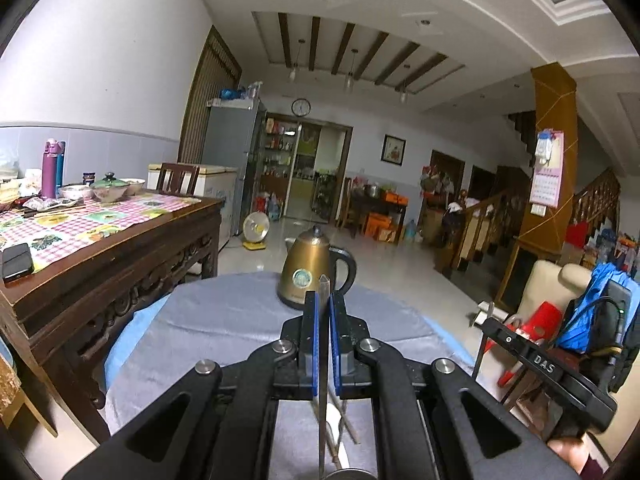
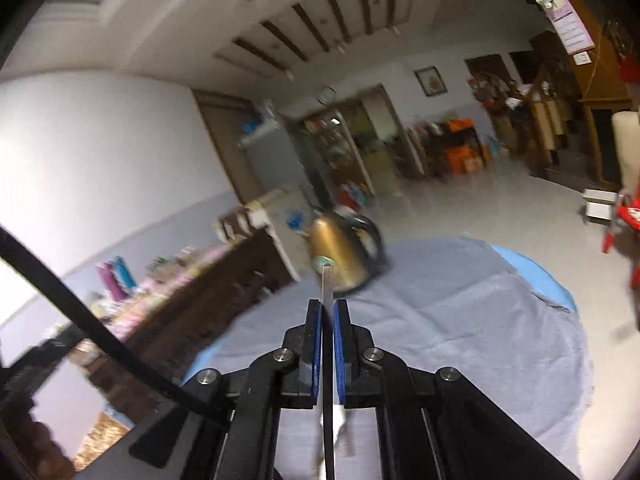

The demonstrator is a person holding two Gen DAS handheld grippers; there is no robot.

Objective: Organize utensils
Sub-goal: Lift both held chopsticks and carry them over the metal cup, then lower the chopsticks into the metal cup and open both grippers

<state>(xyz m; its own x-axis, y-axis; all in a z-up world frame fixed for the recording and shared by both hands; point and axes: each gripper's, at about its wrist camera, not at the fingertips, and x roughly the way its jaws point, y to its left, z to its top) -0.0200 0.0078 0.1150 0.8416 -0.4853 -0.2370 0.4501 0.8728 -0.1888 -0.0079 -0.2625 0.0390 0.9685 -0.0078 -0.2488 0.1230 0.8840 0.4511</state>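
My left gripper (image 1: 323,300) is shut on a thin flat metal utensil (image 1: 323,344) that stands on edge between the blue pads and pokes out past the fingertips. My right gripper (image 2: 327,306) is shut on a similar thin metal utensil (image 2: 327,292), its tip reaching toward the kettle. The right gripper (image 1: 490,320) also shows at the right of the left wrist view, holding its utensil. Below the left fingers lie chopsticks (image 1: 348,424) and something white on the grey cloth. The right wrist view is motion-blurred.
A round table with a grey cloth (image 1: 224,312) carries a gold electric kettle (image 1: 310,268), also in the right wrist view (image 2: 344,248). A carved wooden table (image 1: 120,248) with bowls and bottles stands at the left. A cream chair with a red item (image 1: 552,280) is right.
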